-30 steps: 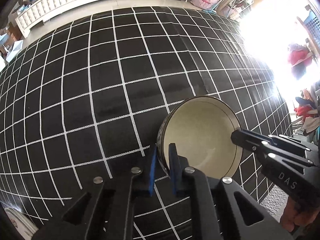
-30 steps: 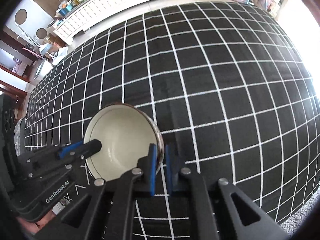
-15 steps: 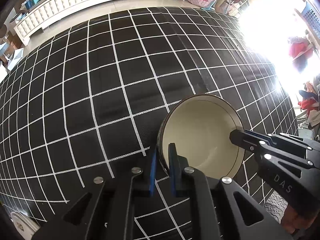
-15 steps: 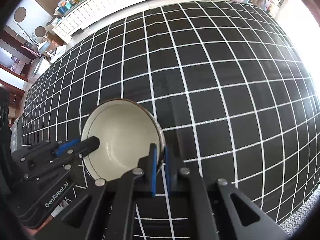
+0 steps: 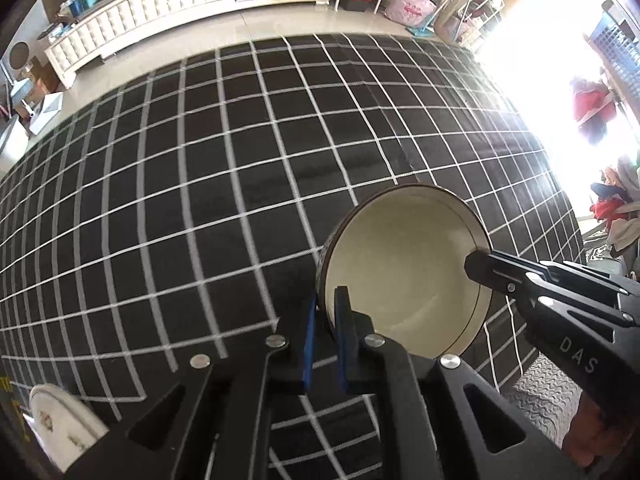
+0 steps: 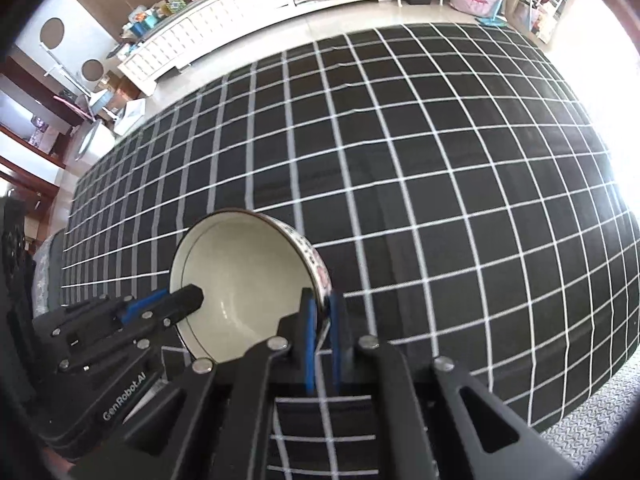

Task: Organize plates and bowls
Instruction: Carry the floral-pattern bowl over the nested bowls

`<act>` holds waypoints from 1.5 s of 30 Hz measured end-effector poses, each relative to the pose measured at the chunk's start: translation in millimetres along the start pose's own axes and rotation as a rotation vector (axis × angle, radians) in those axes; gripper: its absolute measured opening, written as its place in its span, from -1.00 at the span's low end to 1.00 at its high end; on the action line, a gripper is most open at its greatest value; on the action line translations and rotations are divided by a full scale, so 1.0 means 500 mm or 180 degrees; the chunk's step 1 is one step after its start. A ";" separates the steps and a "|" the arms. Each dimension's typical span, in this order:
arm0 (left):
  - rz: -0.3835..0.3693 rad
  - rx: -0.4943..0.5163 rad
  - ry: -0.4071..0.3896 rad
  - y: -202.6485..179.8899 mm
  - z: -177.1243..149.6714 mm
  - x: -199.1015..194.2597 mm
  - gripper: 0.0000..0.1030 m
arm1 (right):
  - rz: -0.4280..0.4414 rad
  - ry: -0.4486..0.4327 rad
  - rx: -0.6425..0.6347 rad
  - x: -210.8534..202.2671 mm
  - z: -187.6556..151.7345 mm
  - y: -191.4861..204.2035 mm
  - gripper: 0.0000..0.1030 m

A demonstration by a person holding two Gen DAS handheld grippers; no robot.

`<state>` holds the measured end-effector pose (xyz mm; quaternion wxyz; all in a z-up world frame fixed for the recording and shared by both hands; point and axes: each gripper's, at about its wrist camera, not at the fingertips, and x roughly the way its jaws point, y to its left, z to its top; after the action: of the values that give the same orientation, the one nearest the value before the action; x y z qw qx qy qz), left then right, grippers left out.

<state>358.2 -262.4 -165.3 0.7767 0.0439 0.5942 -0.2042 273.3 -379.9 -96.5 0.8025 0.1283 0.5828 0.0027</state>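
A cream bowl (image 5: 404,264) with a dark rim and a patterned outside is held above the black checked cloth (image 5: 200,184). My left gripper (image 5: 326,312) is shut on the bowl's left rim. My right gripper (image 6: 322,316) is shut on the opposite rim of the same bowl (image 6: 244,276). Each gripper shows in the other's view: the right one (image 5: 480,264) at the bowl's right edge, the left one (image 6: 192,300) at its left edge. A white flowered plate (image 5: 60,424) lies at the lower left of the left wrist view.
The cloth (image 6: 400,160) covers a wide surface. A white cabinet (image 5: 140,12) with clutter stands beyond its far edge. A grey textured mat (image 6: 600,412) lies past the cloth's near right edge. Bright glare fills the right side.
Both grippers have lifted the bowl and drawn it back, so more of the cloth and room shows. The flowered plate has come further into the left wrist view.
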 end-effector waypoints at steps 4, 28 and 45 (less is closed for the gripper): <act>0.0040 -0.0046 -0.0073 0.031 -0.033 -0.054 -0.86 | -0.0001 -0.0053 -0.0095 -0.026 -0.016 0.048 -0.82; 0.0183 -0.0379 -0.0297 0.204 -0.249 -0.259 -0.86 | 0.0158 -0.0069 -0.0469 -0.059 -0.133 0.281 -0.82; 0.0154 -0.0477 0.0031 0.265 -0.352 -0.182 -0.87 | 0.0102 0.0257 -0.0457 0.016 -0.200 0.318 -0.82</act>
<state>228.8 -62.8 -153.9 0.7796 0.0010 0.6104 -0.1402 205.2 -204.8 -99.7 0.7853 0.0795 0.6108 0.0624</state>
